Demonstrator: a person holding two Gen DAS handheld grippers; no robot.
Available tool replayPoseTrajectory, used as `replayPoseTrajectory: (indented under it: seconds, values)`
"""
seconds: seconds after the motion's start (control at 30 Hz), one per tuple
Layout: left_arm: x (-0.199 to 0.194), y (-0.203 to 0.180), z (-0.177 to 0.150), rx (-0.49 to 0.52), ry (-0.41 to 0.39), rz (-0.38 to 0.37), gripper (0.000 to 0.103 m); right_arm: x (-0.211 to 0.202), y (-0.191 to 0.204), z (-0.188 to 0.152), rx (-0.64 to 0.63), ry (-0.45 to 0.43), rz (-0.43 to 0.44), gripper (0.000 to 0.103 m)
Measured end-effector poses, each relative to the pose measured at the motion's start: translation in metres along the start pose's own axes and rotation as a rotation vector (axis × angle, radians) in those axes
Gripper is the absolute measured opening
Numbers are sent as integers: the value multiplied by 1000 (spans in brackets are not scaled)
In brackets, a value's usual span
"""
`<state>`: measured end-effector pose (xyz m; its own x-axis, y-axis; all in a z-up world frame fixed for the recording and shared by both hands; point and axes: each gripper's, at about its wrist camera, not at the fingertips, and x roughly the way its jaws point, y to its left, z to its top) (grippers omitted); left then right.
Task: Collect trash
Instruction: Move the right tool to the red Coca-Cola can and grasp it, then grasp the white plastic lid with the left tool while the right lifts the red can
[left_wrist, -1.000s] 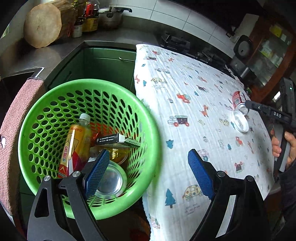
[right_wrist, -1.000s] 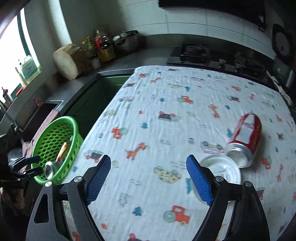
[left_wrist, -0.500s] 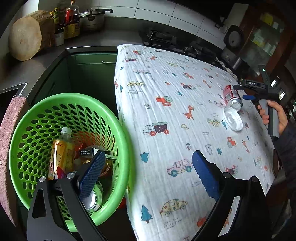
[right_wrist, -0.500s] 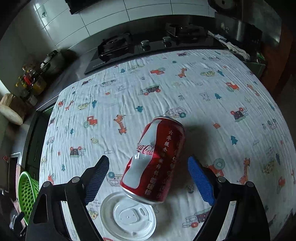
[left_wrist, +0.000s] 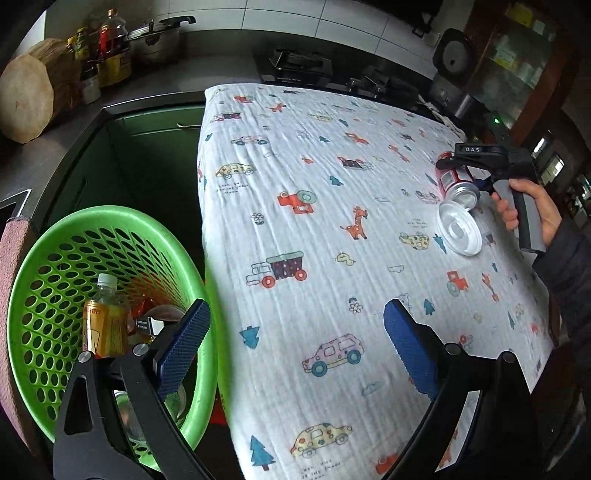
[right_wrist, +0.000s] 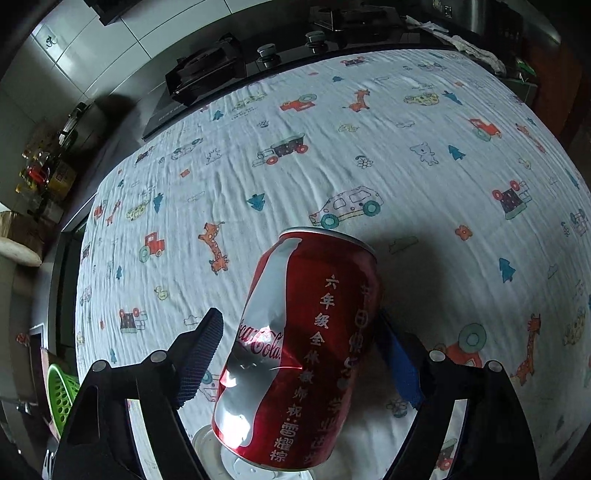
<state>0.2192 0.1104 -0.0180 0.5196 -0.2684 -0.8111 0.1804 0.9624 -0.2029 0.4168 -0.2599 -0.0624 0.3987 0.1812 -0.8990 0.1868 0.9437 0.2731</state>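
Over the cloth (right_wrist: 406, 155), my right gripper (right_wrist: 295, 354) tilts steeply down, jaws just closing around the red can (right_wrist: 299, 347), not yet pressing. My left gripper (left_wrist: 295, 343) stands wide apart, empty, beside the green basket (left_wrist: 40, 295).

Dim, soft light; sharp centre, fisheye-bent edges.

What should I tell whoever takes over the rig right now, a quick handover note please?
Left gripper: jaws open, empty, at the green basket.
Right gripper: jaws just closing around the red can lying on the cloth; left pad not yet touching.
Done: a bottle and other trash are in the basket.
Left: grip the can, drop it in, then the white lid beside it.
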Motion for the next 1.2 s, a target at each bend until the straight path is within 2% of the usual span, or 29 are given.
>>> replayPoseTrajectory:
  seconds: [0.3,0.63,0.87,1.1,1.17,1.2]
  values:
    - [15,-36,11,70,19,-26,94,-5,-8,-3,-16,-11,30,67]
    - [43,-109,28,188,33,-93,94,-34,-23,-21,-130,-54,8,64]
    - [65,-161,33,281,55,-118,94,-33,-36,-31,-165,-31,19,64]
    - [76,-183,39,314,74,-138,94,-25,-40,-39,-179,-6,31,65]
    - [79,-190,39,336,81,-141,94,-27,-39,-42,-189,-5,36,68]
    - [81,-194,39,352,83,-138,95,-28,-38,-43,-198,-4,36,73]
